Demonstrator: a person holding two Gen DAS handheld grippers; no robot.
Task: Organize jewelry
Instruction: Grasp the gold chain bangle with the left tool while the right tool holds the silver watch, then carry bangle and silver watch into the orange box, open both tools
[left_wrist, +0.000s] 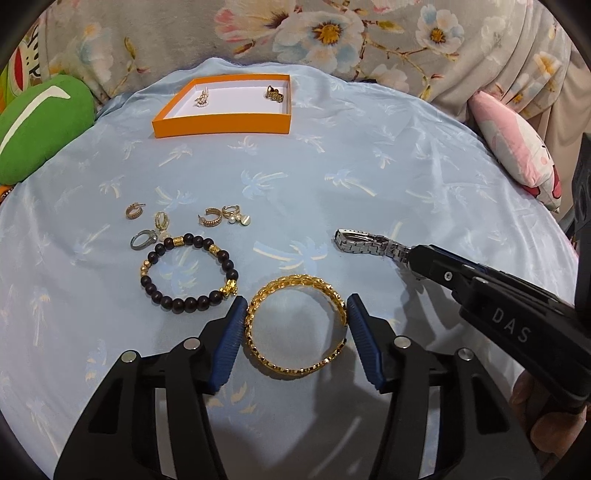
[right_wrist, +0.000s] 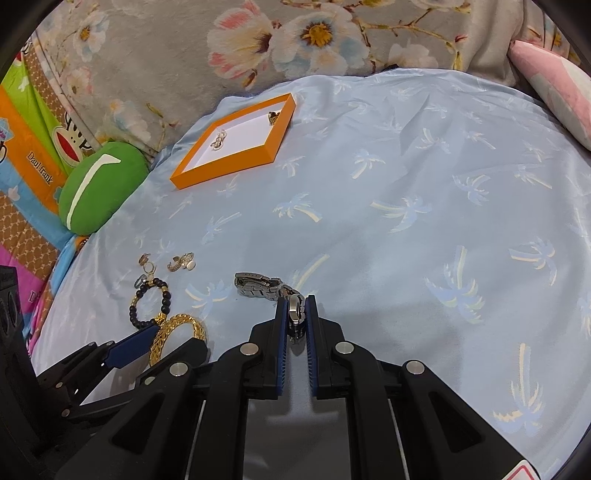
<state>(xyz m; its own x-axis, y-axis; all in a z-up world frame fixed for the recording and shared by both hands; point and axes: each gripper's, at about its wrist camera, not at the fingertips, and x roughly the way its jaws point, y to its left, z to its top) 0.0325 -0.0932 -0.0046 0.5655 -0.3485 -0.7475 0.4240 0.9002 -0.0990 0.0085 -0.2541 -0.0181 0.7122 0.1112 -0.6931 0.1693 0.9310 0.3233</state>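
On the blue palm-print sheet, our right gripper (right_wrist: 295, 314) had its fingers pinched narrow on the silver watch (right_wrist: 258, 286); its loose band could slip or snag. Our left gripper (left_wrist: 295, 317) stood wide around the gold bangle (left_wrist: 295, 328), barely touching, far from the orange tray (left_wrist: 221, 123).

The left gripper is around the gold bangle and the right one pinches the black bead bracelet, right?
Not quite. The right gripper pinches the silver watch, as the right wrist view shows. The left gripper is around the gold bangle.
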